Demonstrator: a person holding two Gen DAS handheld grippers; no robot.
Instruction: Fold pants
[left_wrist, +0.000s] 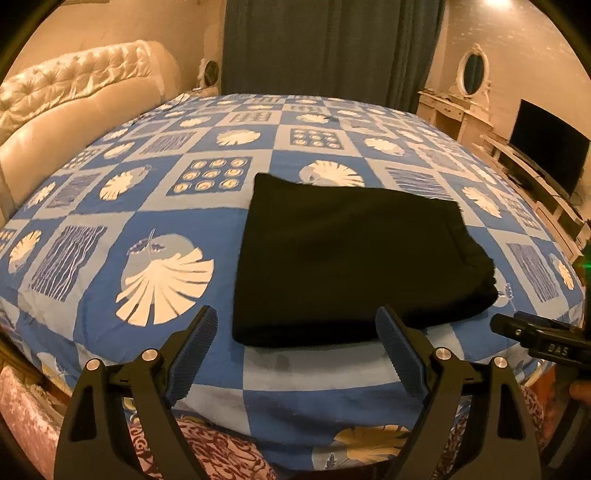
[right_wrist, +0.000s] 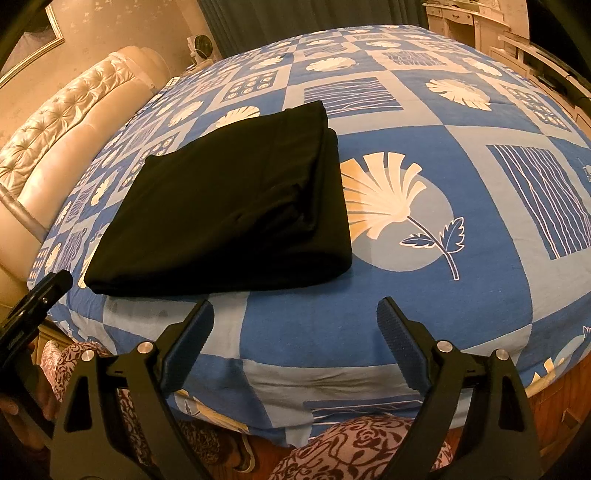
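Black pants (left_wrist: 351, 258) lie folded into a flat rectangular stack on the blue patterned bedspread (left_wrist: 184, 229), near the bed's front edge. My left gripper (left_wrist: 297, 317) hovers open just before the stack's near edge, nothing between its fingers. In the right wrist view the same pants (right_wrist: 229, 206) lie to the left, layered edges facing right. My right gripper (right_wrist: 295, 308) stands open over bare bedspread (right_wrist: 424, 295), right of the stack. Each gripper shows at the other view's side edge: the right gripper's finger (left_wrist: 535, 332), the left gripper's finger (right_wrist: 40, 299).
A cream tufted headboard (left_wrist: 74, 96) borders the bed on the left. Dark curtains (left_wrist: 332, 48) hang behind. A dresser with oval mirror (left_wrist: 472, 74) and a television (left_wrist: 546, 147) stand at the right. A person's patterned clothing (right_wrist: 362, 443) shows below the bed's front edge.
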